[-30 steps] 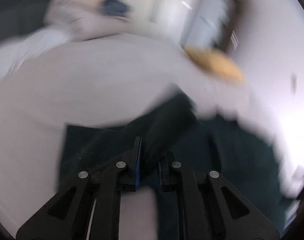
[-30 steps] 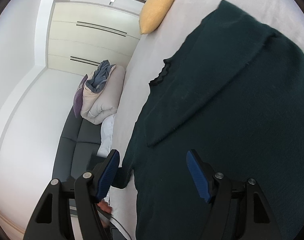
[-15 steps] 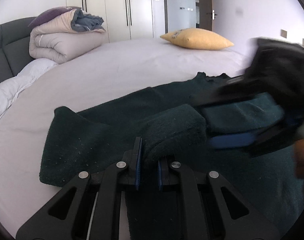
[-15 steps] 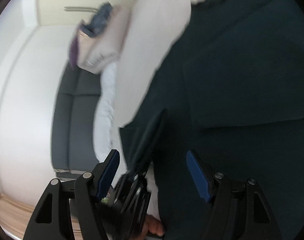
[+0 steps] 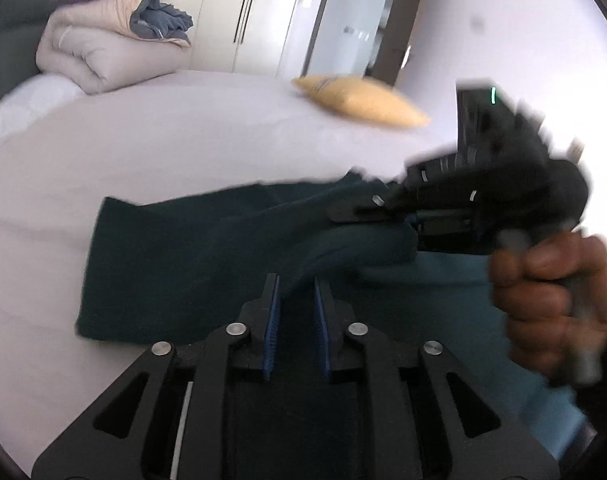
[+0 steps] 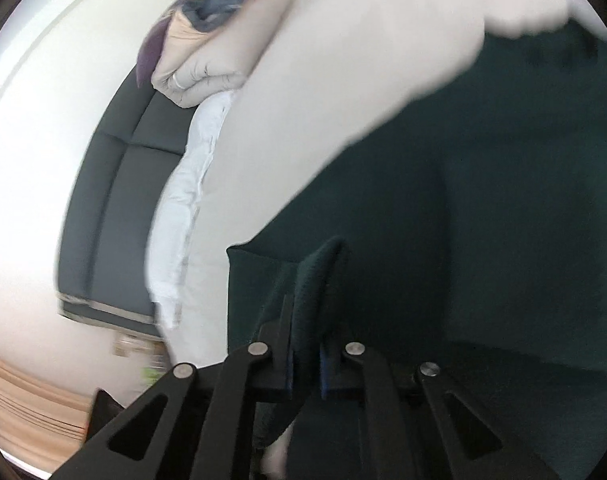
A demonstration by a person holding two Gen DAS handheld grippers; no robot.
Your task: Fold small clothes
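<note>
1. Both views are bright with soft, even daylight; where it comes from cannot be told.
2. The white wall (image 5: pixel 523 40) is washed out at the right of the left wrist view.
3. Motion blur smears the right gripper (image 5: pixel 343 214), the hand (image 5: pixel 551 300) and the yellow pillow (image 5: pixel 363 100).
4. The right wrist view is blurred throughout.
5. The dark green garment (image 6: pixel 483 220) shows almost no texture.
6. Fisheye bending curves the bed (image 5: pixel 183 140); corners are black.
</note>
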